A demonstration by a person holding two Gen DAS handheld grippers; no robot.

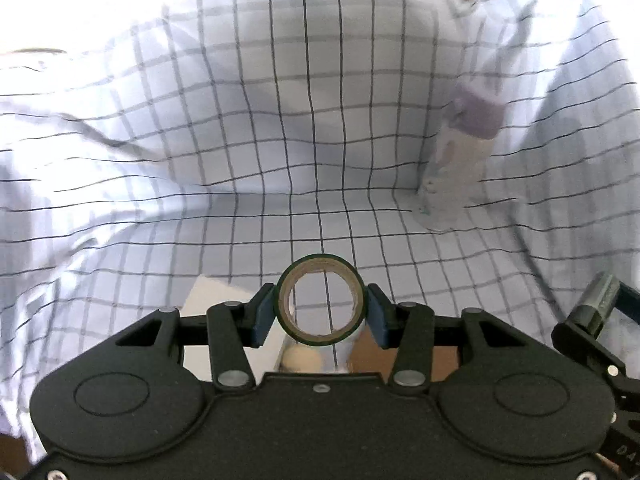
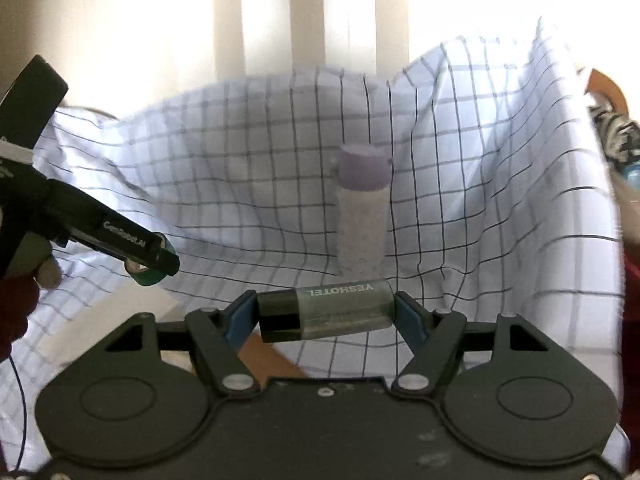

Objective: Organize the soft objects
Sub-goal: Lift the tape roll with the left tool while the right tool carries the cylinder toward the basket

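Note:
My left gripper (image 1: 321, 307) is shut on a dark green roll of tape (image 1: 321, 276), held upright so I look through its cardboard core. My right gripper (image 2: 324, 310) is shut on a small grey bottle (image 2: 340, 308) with a black cap, lying crosswise between the blue pads; its label reads YESHOTEL. That bottle (image 1: 598, 300) also shows at the right edge of the left wrist view. In the right wrist view the left gripper (image 2: 154, 266) with the tape (image 2: 146, 276) hangs at the left. A white tube with a purple cap (image 2: 362, 212) stands against the checked cloth (image 2: 240, 184).
The white cloth with dark grid lines (image 1: 200, 140) is draped up like a wall behind and around both grippers. The purple-capped tube (image 1: 460, 152) leans at the right in the left wrist view. A brown surface (image 2: 268, 356) and white paper (image 1: 212, 292) lie below. A person's hand (image 2: 44, 270) grips the left tool.

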